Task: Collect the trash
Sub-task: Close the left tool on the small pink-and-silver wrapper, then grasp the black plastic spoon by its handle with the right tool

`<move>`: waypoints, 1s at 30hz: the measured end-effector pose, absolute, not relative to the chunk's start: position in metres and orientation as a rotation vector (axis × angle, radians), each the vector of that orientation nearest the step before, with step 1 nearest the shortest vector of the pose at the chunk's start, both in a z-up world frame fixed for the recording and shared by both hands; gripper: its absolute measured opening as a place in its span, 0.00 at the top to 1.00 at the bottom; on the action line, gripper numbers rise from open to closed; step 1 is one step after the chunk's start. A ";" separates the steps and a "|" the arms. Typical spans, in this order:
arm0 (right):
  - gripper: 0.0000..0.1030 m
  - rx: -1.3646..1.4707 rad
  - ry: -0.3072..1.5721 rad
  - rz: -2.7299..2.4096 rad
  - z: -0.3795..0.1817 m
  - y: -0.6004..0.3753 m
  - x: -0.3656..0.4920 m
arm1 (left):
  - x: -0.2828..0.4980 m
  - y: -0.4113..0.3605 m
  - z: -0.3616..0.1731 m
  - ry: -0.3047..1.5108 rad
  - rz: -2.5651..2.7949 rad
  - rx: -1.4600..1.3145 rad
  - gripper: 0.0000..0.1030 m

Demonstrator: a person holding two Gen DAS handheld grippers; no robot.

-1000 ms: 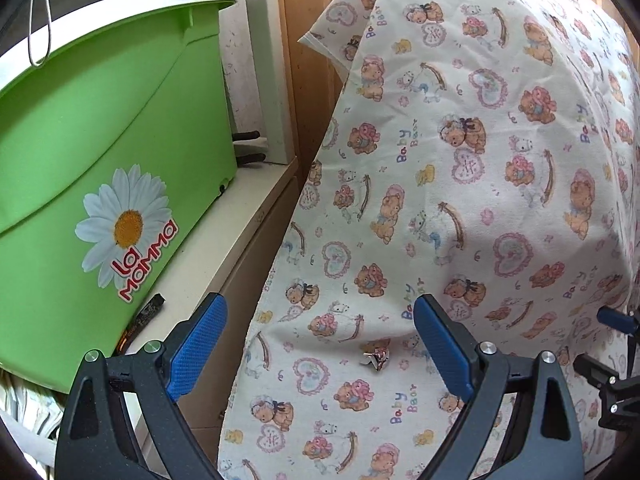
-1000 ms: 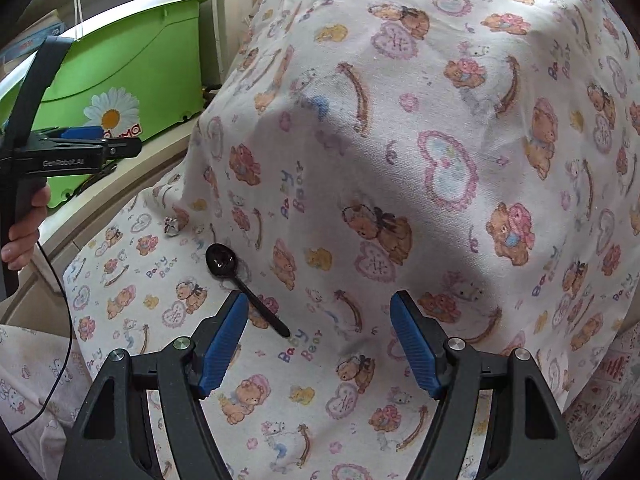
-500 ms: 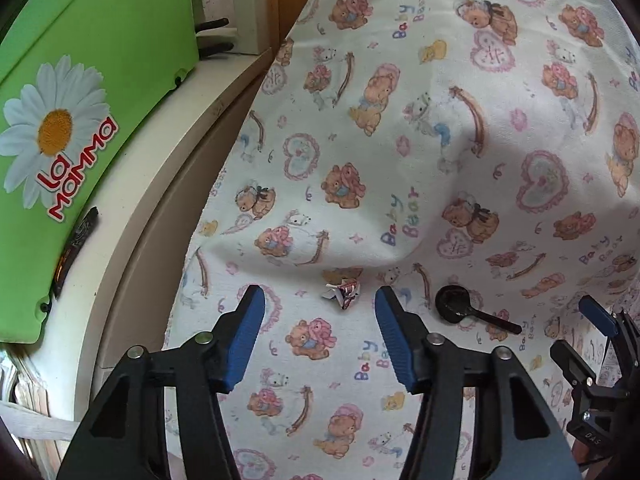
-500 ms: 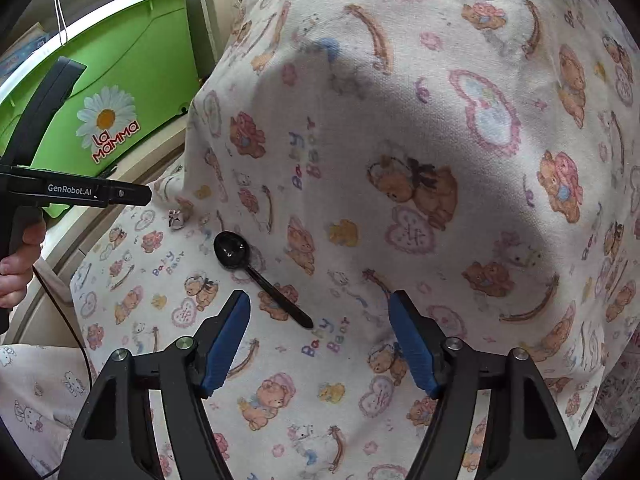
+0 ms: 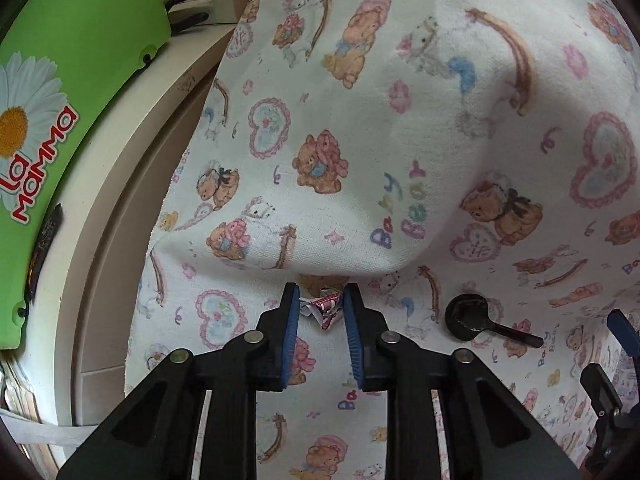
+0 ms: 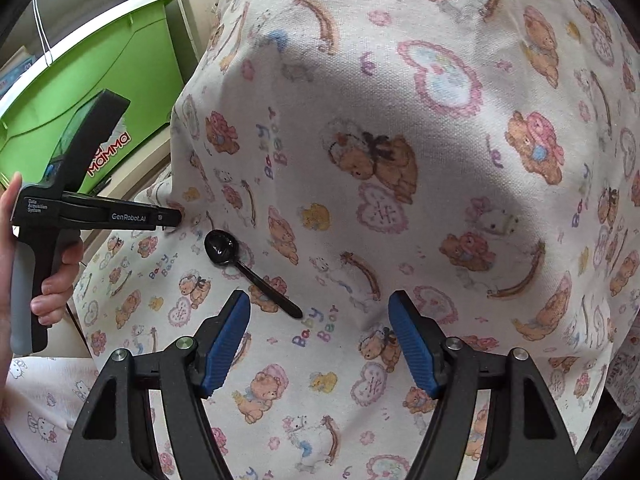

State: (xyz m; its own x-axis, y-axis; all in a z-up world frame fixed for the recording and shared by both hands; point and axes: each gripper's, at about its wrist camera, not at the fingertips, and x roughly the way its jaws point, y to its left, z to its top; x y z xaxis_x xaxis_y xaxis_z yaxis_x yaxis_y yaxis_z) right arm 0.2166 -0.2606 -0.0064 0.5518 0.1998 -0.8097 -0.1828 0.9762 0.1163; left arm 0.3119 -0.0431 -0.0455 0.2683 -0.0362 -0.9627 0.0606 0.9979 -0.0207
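In the left wrist view, the left gripper [image 5: 321,312] points steeply down at a cloth [image 5: 420,128] printed with teddy bears and hearts. Its jaws are closing, and a small crumpled wrapper [image 5: 325,309], pink and white, lies on the cloth right between the blue pads [image 5: 291,336]. The pads stand close on either side of the wrapper; whether they already press it cannot be told. A black plastic spoon [image 5: 474,320] lies on the cloth to the right of the wrapper, near it but apart. Left of the cloth runs a cream ledge [image 5: 132,152], and on it stands a green tub [image 5: 76,60] with a daisy and the words "La Mamma". At the right edge, a part of the right gripper [image 5: 618,330] shows.

In the right wrist view, the right gripper [image 6: 320,340] hovers over the same cloth [image 6: 440,160] with its jaws wide apart and nothing between them. The spoon [image 6: 240,262] lies just beyond its left pad, handle pointing toward the gripper. Further left of the spoon, a hand [image 6: 48,280] holds the left gripper [image 6: 178,216], whose tip meets the cloth; the wrapper is hidden there. The green tub [image 6: 92,80] stands behind it.
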 end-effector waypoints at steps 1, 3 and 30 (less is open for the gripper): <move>0.28 0.019 0.958 0.223 -0.006 -0.261 0.217 | 0.309 -0.043 -0.042 1.299 -0.061 0.032 0.80; 0.28 0.026 0.957 0.219 -0.005 -0.262 0.217 | 0.298 -0.042 -0.029 1.285 -0.064 0.058 0.80; 0.51 -0.124 0.956 0.313 -0.034 -0.203 0.228 | 0.229 0.006 0.008 1.172 -0.034 0.004 0.79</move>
